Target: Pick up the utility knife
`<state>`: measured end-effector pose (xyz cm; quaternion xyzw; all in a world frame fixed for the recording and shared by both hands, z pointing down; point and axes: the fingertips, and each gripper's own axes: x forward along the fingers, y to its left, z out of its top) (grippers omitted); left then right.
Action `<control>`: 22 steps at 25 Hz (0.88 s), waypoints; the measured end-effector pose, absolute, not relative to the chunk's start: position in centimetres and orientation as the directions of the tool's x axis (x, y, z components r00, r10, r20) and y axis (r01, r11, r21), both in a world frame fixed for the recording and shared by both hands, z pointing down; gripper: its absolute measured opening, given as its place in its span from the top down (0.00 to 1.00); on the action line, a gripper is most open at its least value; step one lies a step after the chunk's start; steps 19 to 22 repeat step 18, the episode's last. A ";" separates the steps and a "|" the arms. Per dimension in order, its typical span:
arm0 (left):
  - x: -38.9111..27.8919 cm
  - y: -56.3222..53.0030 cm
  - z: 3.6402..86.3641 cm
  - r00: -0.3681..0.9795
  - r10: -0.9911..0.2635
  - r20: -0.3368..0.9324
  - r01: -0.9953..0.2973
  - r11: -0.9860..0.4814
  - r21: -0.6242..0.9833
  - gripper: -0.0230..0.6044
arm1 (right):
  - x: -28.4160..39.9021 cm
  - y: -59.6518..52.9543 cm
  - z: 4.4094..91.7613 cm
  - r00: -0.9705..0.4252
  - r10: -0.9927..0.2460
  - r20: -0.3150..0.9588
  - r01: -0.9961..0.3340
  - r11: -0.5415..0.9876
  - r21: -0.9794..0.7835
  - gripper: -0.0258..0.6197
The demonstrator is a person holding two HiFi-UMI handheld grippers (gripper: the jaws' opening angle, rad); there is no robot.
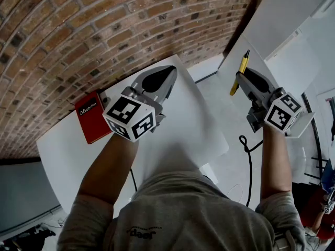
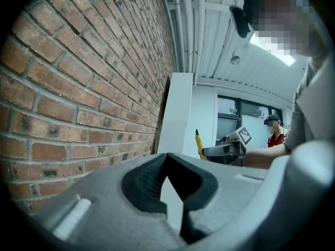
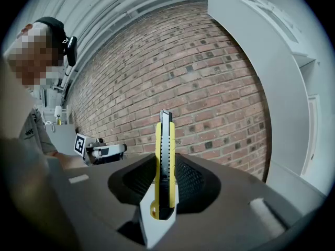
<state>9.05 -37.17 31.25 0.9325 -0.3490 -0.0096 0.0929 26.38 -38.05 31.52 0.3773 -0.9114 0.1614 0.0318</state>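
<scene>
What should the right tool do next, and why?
Probably just hold: keep the right tool clamped and steady. The yellow utility knife is already gripped between its pads, lifted clear of the white table, so the pick looks done. The left tool is shut and empty, off to the side, so nothing calls for a regrip or handover.

We are seeing the utility knife (image 3: pixel 164 135) showing smooth yellow plastic around a dark ridged strip, and the right gripper (image 3: pixel 165 163) showing matt grey plastic with black ribbed pads (image 3: pixel 189 181). We are also looking at a rough brick wall (image 1: pixel 78 30), a smooth matt white table (image 1: pixel 193 119) and a red book (image 1: pixel 90 116) with a smooth cover.
</scene>
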 end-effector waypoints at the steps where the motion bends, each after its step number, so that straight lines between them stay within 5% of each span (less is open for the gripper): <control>1: 9.0 -37.2 31.2 0.756 -0.652 0.047 -0.649 -0.739 0.179 0.97 | 26.4 -38.1 31.5 -0.713 -0.678 0.180 -0.698 0.663 -0.269 0.77; 22: 9.0 -37.4 31.0 0.759 -0.650 0.040 -0.646 -0.742 0.181 0.97 | 26.0 -38.4 31.2 -0.716 -0.676 0.176 -0.696 0.667 -0.267 0.77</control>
